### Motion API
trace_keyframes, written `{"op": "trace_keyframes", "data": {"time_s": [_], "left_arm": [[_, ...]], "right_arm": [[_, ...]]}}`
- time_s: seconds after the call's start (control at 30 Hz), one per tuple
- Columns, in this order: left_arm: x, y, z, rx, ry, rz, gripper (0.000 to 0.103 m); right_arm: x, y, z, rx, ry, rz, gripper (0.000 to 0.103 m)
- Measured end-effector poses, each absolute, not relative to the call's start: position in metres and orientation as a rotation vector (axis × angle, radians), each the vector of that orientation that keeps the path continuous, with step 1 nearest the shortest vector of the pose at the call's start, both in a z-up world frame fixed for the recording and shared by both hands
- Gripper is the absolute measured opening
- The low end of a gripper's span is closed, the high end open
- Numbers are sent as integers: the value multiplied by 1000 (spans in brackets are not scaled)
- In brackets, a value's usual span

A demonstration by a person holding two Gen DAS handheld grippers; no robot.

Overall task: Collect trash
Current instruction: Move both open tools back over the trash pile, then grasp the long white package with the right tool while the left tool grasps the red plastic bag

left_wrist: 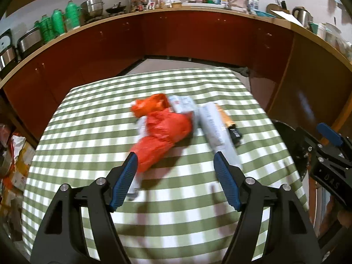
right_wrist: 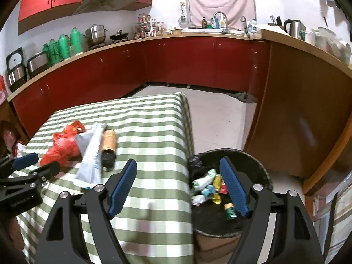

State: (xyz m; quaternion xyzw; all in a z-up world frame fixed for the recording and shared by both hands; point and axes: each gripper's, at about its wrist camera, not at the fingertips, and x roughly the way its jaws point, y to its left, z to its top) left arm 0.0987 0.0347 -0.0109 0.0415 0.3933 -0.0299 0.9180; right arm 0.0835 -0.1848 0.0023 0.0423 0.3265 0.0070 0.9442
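Tabletop point(left_wrist: 88, 132), covered in green-and-white checked cloth, standing in a kitchen with red lower cabinets point(right_wrist: 198, 61) along the far wall. Left claw point(left_wrist: 176, 176): blue-padded fingers spread wide, holding nothing, poised above the near middle of the tabletop; it also shows at the left edge of the right wrist view. Right claw point(right_wrist: 178, 187): fingers likewise spread and empty, straddling the right edge of the tabletop and the trash bin. Trash on the tabletop, grouped near its centre: one crumpled orange-red plastic bag point(left_wrist: 162, 129), lying left of the others; one white-and-grey flat packet point(left_wrist: 182, 104) touching the bag's far right side, print blurred; one long pale grey-white wrapper point(left_wrist: 216, 129) lying lengthwise just right of the bag; one tan cylindrical bottle with a black cap point(right_wrist: 109, 147) lying on its side against the wrapper's right flank, cap toward the near side. Trash bin point(right_wrist: 259, 167): round, lined with black plastic, standing on the floor just beside the tabletop's right edge. Bin contents: several crumpled coloured wrappers point(right_wrist: 206, 187) in green, white, yellow and red, and one small green-labelled bottle point(right_wrist: 230, 211) on its near side.
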Motion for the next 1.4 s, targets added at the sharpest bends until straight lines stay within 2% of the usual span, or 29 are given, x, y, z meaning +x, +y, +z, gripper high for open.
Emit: {"op": "trace_keyframes", "data": {"time_s": [0.43, 0.5, 0.57, 0.73, 0.83, 0.93, 1.17, 1.4], "left_arm": [[93, 86, -14, 49, 818, 18, 74], [94, 93, -15, 43, 821, 25, 75], [94, 98, -16, 39, 822, 30, 75], [94, 109, -18, 40, 820, 44, 75], [95, 114, -20, 26, 828, 41, 75], [95, 117, -21, 20, 831, 32, 75], [98, 115, -19, 15, 824, 5, 75], [100, 105, -17, 22, 821, -18, 75]], "right_arm": [[97, -109, 12, 18, 682, 145, 75], [101, -99, 10, 4, 699, 163, 71], [104, -90, 6, -6, 724, 180, 60], [113, -73, -6, -41, 792, 202, 45], [119, -69, -11, -49, 830, 208, 43], [124, -62, -16, -69, 866, 211, 34], [124, -62, -17, -63, 871, 211, 28], [115, -69, -8, -46, 828, 215, 26]]}}
